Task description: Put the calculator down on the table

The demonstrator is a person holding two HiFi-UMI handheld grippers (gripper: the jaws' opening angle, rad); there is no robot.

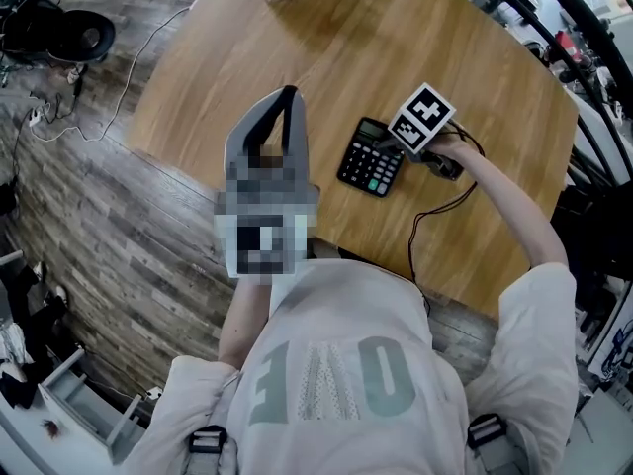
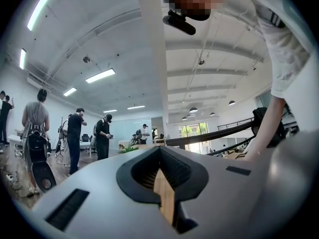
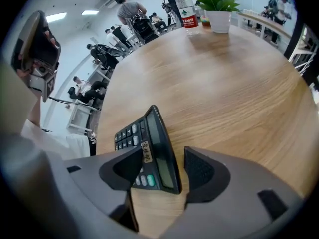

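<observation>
A black calculator [image 1: 371, 156] lies on the round wooden table [image 1: 475, 97], near its front edge. My right gripper [image 1: 401, 153] points steeply down at the calculator's right end. In the right gripper view the calculator [image 3: 149, 143] stands tilted on edge between the open jaws of the right gripper [image 3: 164, 158]. The left pad is against its key side, while a gap shows at the right pad. My left gripper [image 1: 289, 92] is held level above the table's left edge, fingers together, with nothing in them. The left gripper view shows the left gripper [image 2: 160, 151] aimed across the room.
A water bottle [image 3: 187, 9] and a potted plant [image 3: 219, 19] stand at the table's far side. A black cable [image 1: 435, 216] trails from my right hand over the table edge. Several people [image 2: 75, 133] stand across the room. Cables and gear [image 1: 59, 33] lie on the floor at left.
</observation>
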